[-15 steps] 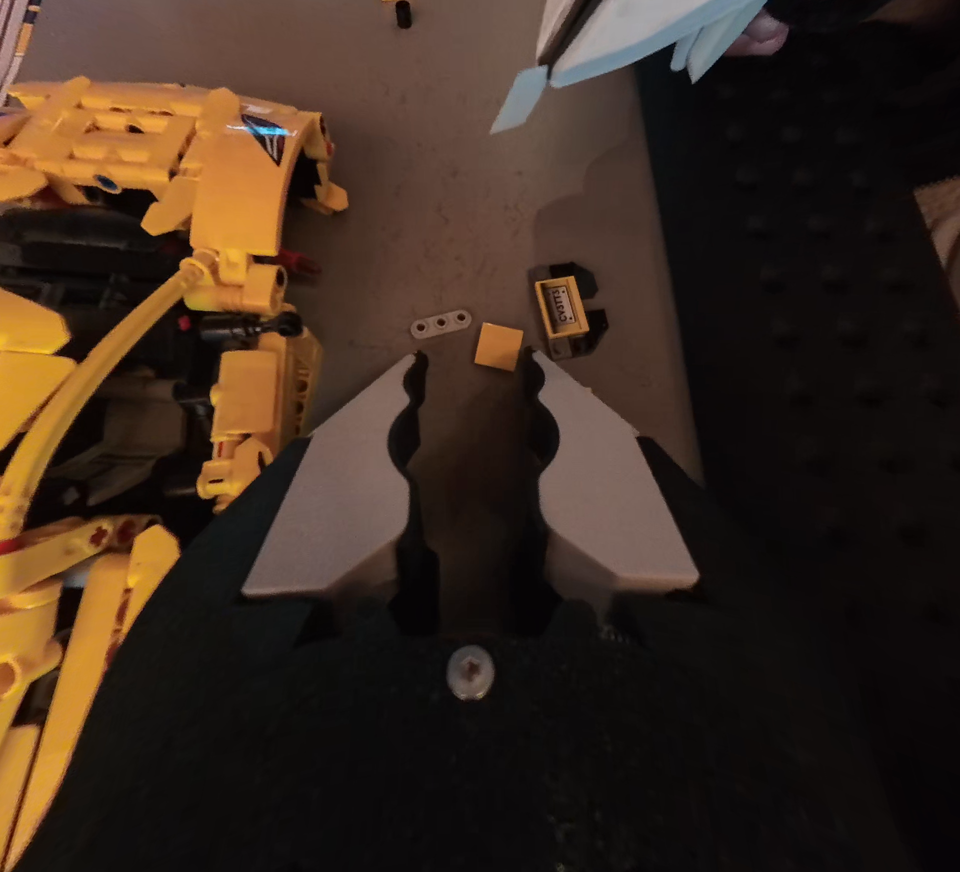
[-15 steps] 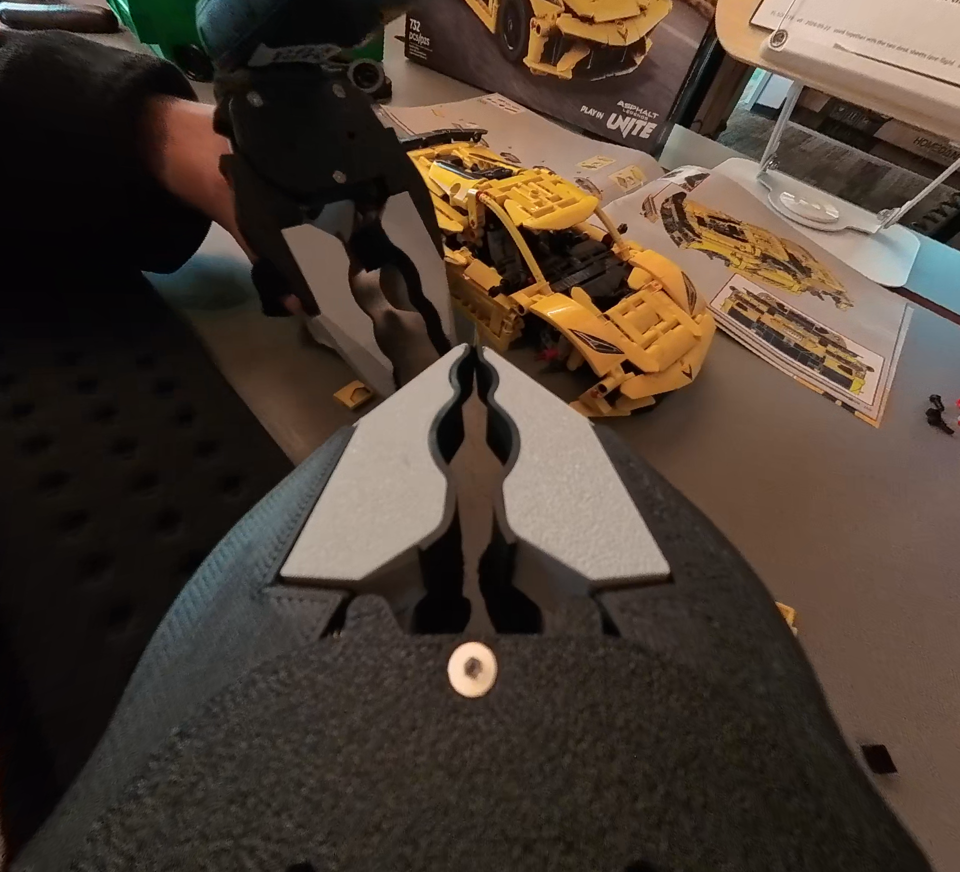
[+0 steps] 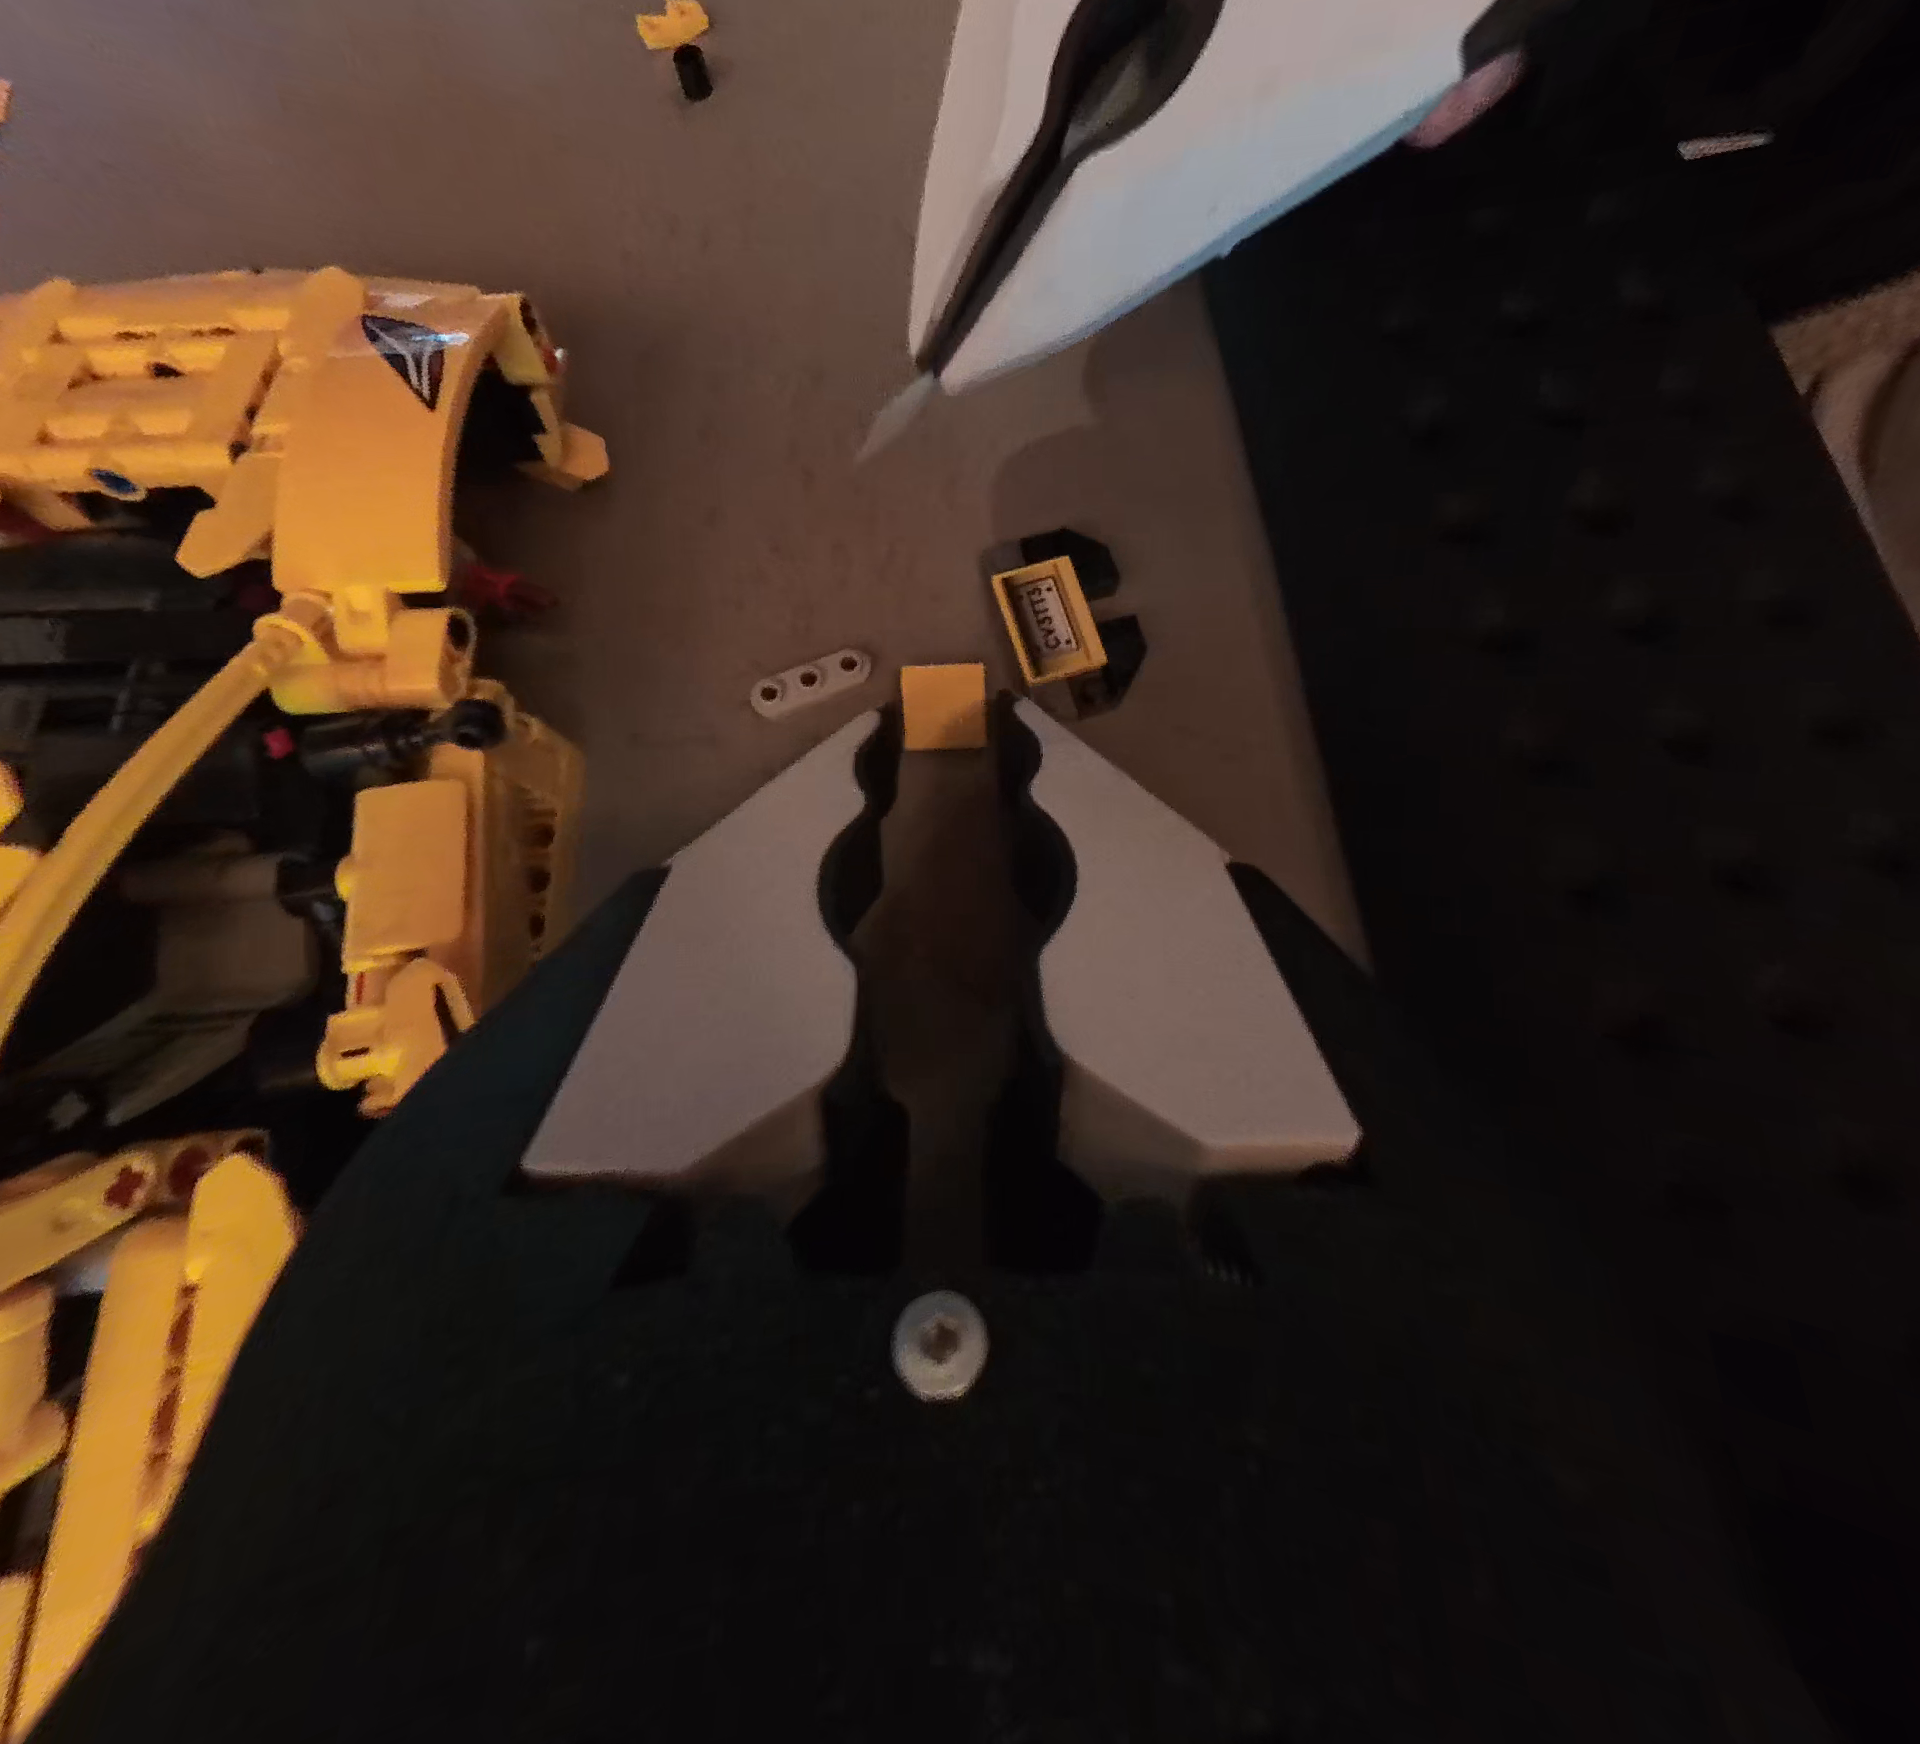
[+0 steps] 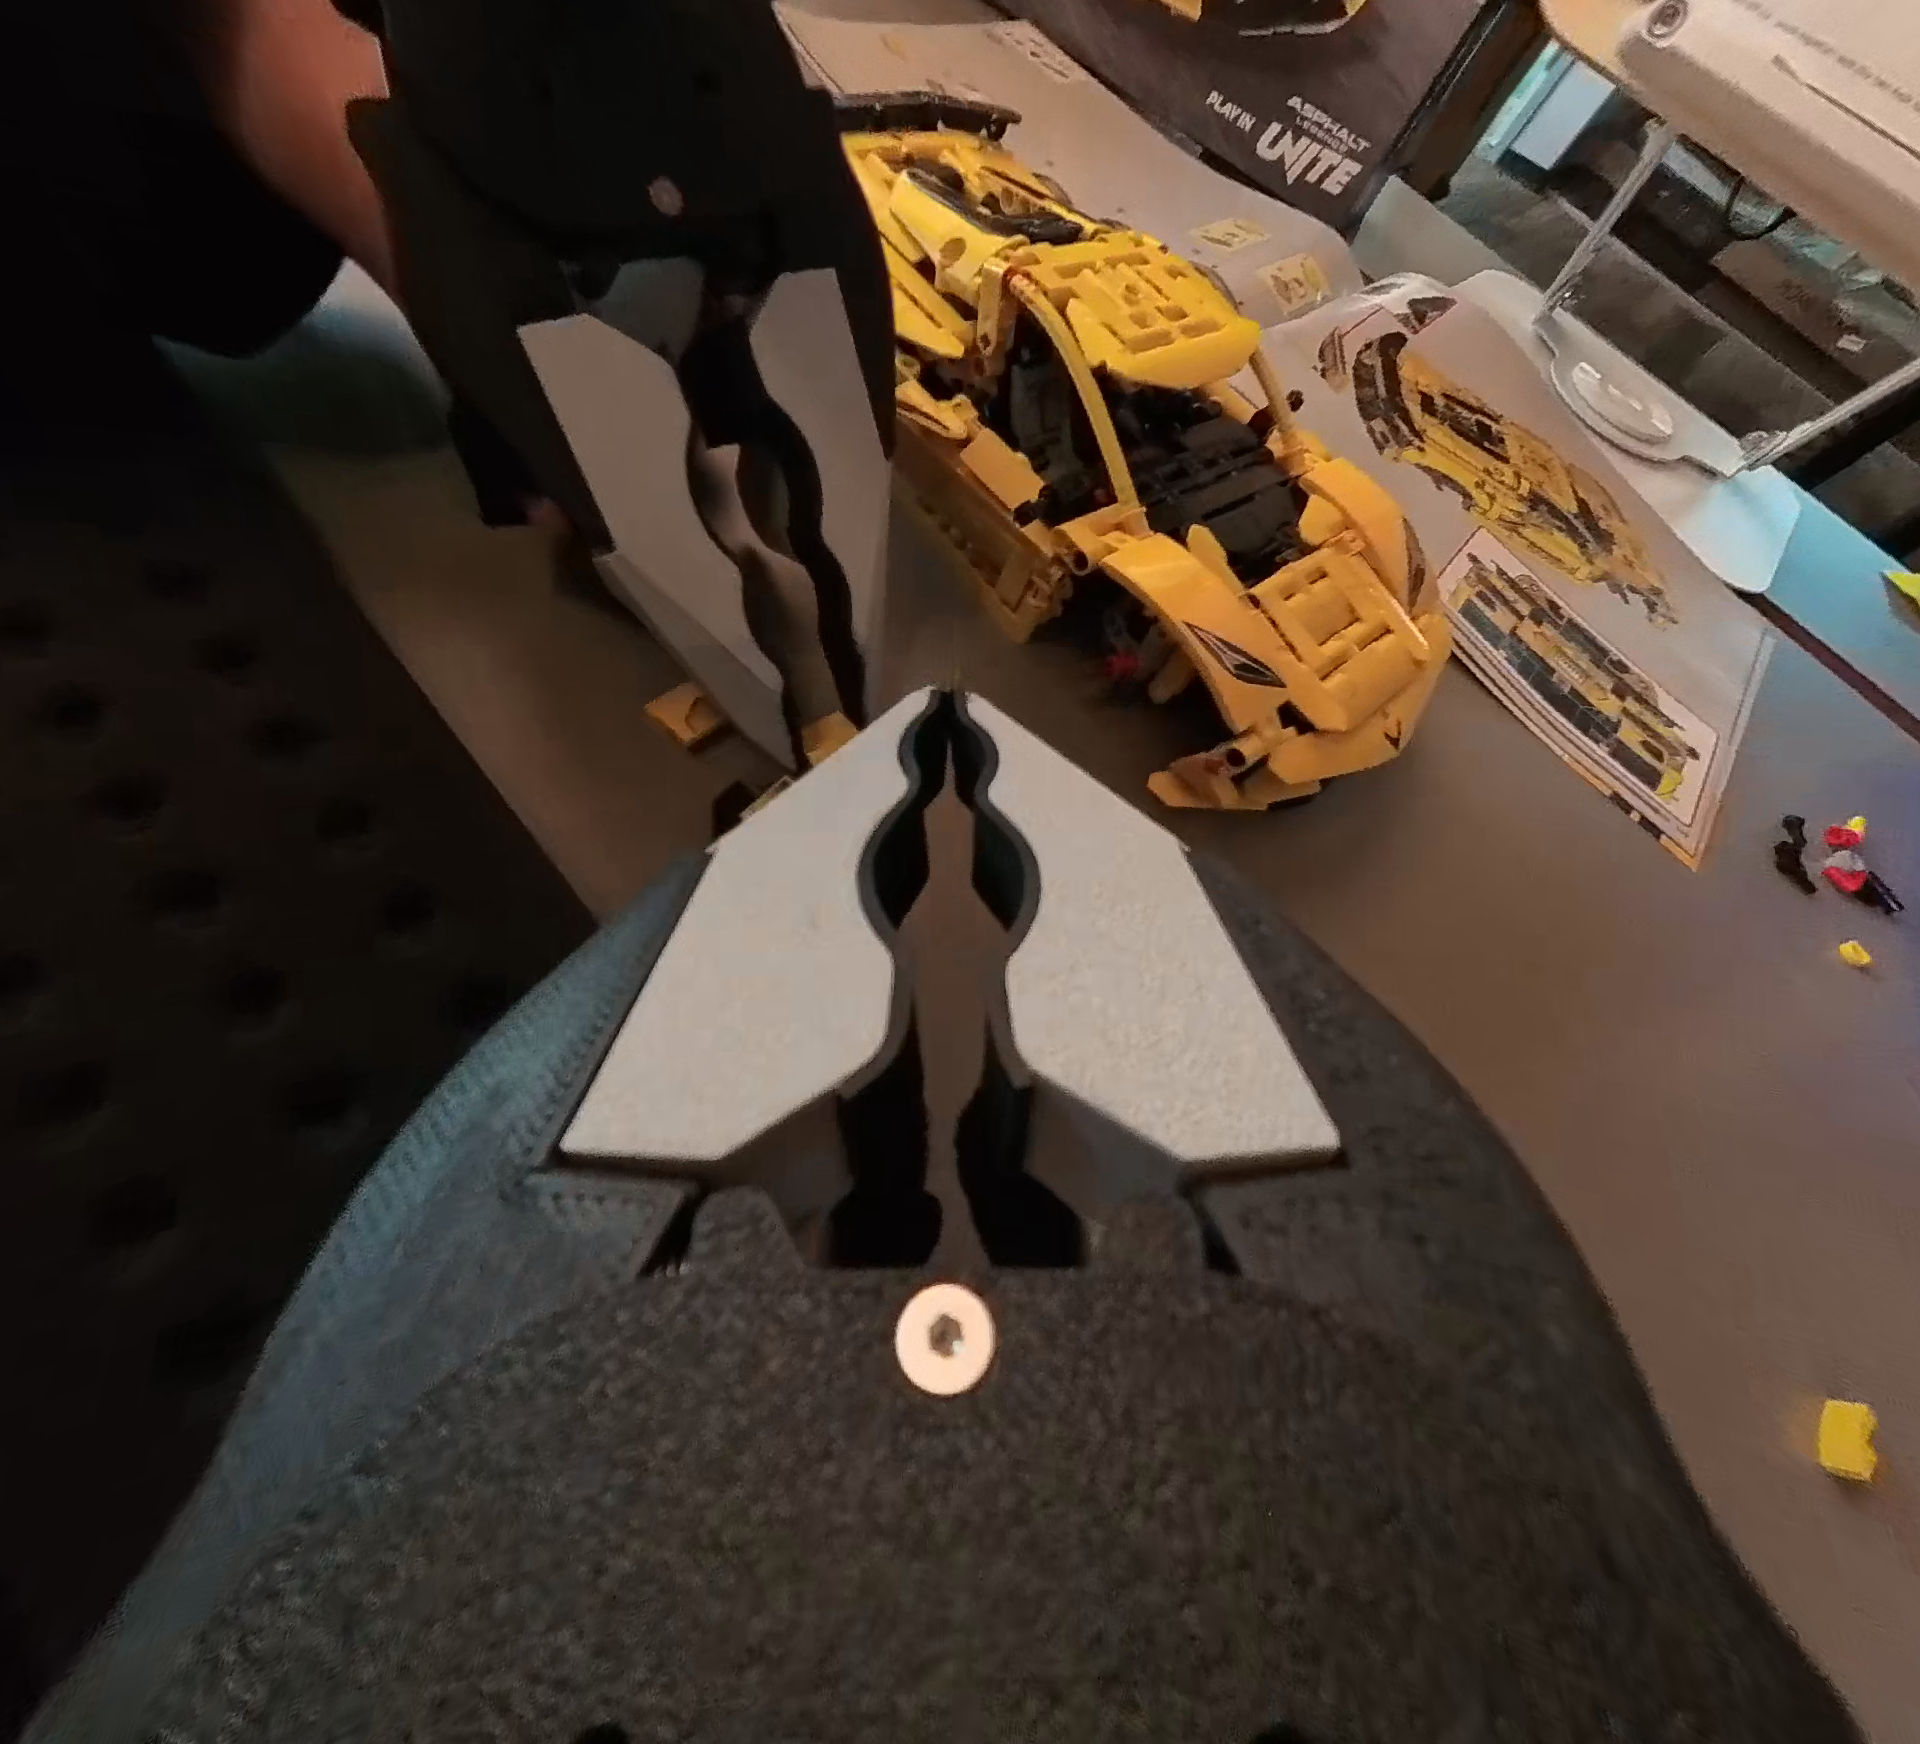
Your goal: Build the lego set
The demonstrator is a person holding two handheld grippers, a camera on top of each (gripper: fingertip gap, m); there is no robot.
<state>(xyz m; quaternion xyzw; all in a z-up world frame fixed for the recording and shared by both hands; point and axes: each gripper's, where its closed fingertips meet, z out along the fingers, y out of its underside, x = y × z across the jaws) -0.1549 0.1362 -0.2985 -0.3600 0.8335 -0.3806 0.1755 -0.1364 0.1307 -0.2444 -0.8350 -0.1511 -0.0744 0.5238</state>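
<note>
Yellow dominates the left of the table: the half-built car [image 3: 312, 655] sits there, roof arch and wheel arch close to the working area, with a red pin sticking out of its side. Just right of it a small pale strip with three holes [image 3: 812, 683] lies flat on the grey table [image 3: 727, 292]. Next comes the left gripper [image 3: 943, 707], its jaws parted about a tile's width and set down around a small yellow square tile [image 3: 942, 705]. The tips flank the tile's near half, though I cannot tell whether they press on it. Just beside the tile to the right is a black piece with a yellow labelled plate [image 3: 1060, 622], lying close to the table's edge and the dark mat [image 3: 1558, 759] beyond.

Farther right and above, the right gripper [image 4: 948, 702] hovers with its tips practically together and nothing between them.

From where I stand, the risk is the tile. It is thin and flat on a smooth top, so a squeeze that catches only its near edge could flick it forward or tip it out of the jaws. A skid to the right would knock the labelled piece toward the edge. The right gripper's tips hang close over the same spot and could clash with the left one.
</note>
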